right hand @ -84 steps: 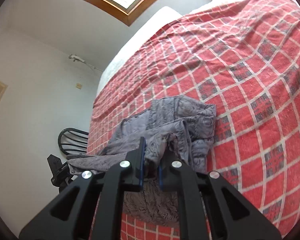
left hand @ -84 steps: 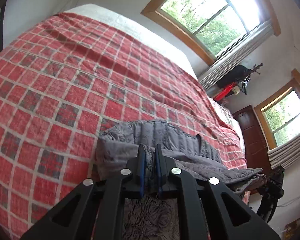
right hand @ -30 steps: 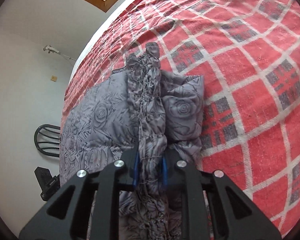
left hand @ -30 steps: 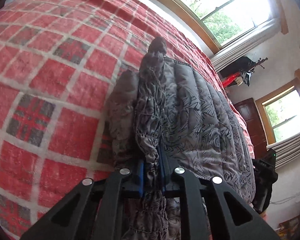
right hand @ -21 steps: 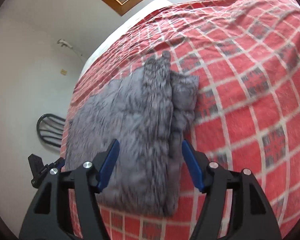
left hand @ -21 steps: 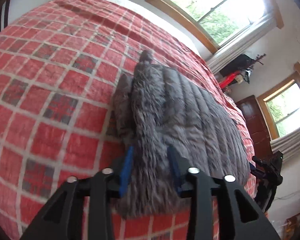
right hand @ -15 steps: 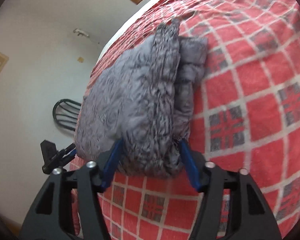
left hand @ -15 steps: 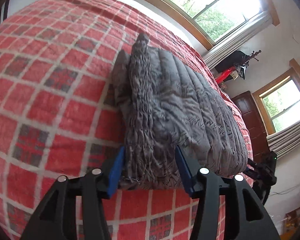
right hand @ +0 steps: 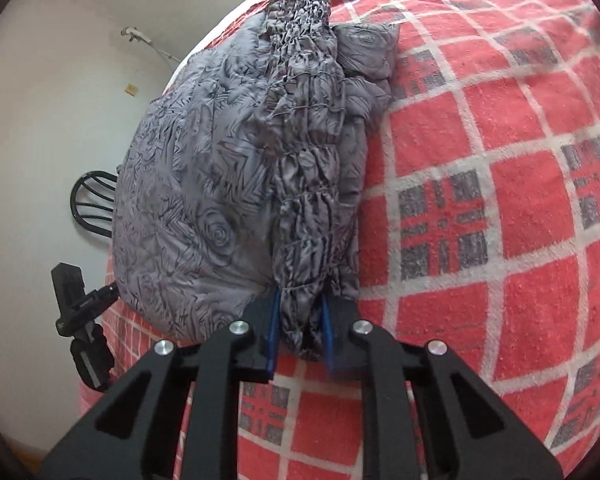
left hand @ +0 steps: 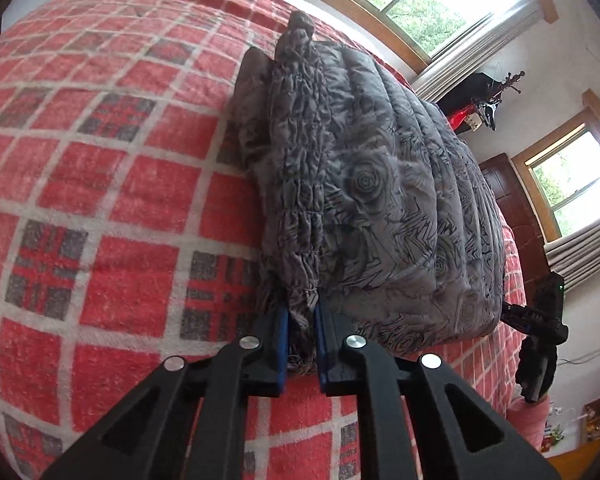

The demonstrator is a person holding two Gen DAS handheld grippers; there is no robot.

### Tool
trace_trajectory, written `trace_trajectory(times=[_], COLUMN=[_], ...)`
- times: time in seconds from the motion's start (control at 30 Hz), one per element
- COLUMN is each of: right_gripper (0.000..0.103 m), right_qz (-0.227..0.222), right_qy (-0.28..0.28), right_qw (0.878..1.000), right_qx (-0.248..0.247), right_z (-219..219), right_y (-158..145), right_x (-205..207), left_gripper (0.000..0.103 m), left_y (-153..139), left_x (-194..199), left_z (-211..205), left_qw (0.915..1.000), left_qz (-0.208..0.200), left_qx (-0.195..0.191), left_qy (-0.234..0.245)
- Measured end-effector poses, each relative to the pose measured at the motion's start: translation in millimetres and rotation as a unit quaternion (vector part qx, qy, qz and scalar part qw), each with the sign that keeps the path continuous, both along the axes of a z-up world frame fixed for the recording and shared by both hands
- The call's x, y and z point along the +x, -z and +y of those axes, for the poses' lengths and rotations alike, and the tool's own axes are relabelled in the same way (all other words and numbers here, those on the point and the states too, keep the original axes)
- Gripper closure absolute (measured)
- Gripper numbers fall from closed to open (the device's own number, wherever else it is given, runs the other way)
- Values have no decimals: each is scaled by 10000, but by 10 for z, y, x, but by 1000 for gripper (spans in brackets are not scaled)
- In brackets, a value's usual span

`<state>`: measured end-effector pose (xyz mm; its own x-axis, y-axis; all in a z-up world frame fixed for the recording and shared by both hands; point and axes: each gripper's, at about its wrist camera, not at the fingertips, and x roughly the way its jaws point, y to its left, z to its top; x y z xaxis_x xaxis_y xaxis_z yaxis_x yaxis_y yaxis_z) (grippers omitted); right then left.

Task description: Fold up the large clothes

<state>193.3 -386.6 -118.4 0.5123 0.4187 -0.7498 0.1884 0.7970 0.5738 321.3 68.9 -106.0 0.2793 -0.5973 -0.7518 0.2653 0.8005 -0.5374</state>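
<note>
Garment: grey rose-print quilted piece (left hand: 380,184), lying folded on the bed (left hand: 100,184), gathered elastic hem edge nearest both cameras.
Left gripper (left hand: 300,344): fingers closed on the near end of the gathered hem, blue pads pinching a narrow bunch of cloth.
Right gripper (right hand: 298,336): fingers gripping the same shirred band at its near end, thicker wad between the pads, gap a bit wider.
Step in hand: looks like a fresh pinch on the near edge for the next fold, both ends held.
How to do it well: lift both ends level, keep the hem taut between the grippers, carry it away over the body, lay it square on the far edge.
Risk: padded fill is bulky; a shallow pinch could slip, lower layers may drag.
Far: windows (left hand: 420,4), chair (right hand: 94,208), wall.
</note>
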Motion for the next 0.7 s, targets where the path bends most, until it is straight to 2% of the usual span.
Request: trace_trajectory(times=[0.1,0.13,0.17,0.23,0.3,0.43,0.57,0.7], right_gripper=[79,70,60,59,59,59,59,60], right_qz=[-55,-49,-46,-224,-501,-747,-547,-261], right_qy=[41,118,248,477,475,103,-322,-453], right_qw=[9995,9991,9979,9938,9923,9913,9900,9898], right_qx=[-323,-414,-596,-975,-1028,-1080,-1261,-1327], right_z=[21,6,11,58,132,448,729,852], right_y=[-121,-178,-273,-482,-686,-910,-802,-552], right_x=[-81,-143,-213,-350,-448,-357,-88,79], left_gripper=[85,81,72,72,72,72,72,72], left_y=[-86,-170,-260,-465,-682,-868,-776,-525], left_x=[-15,-52,-93,-213,-346,-438,-419,-365], left_z=[-23,-8,11,20,-62,-472,-895,-1079], left_qw=[9998,9995,9989,9966,9942,9936,9928,9897], left_qz=[23,32,-38,-383,-755,-978,-891,-786], left_qx=[201,292,413,593,632,563,680,1038], left_qy=[-4,-82,-209,-416,-426,44,413,594])
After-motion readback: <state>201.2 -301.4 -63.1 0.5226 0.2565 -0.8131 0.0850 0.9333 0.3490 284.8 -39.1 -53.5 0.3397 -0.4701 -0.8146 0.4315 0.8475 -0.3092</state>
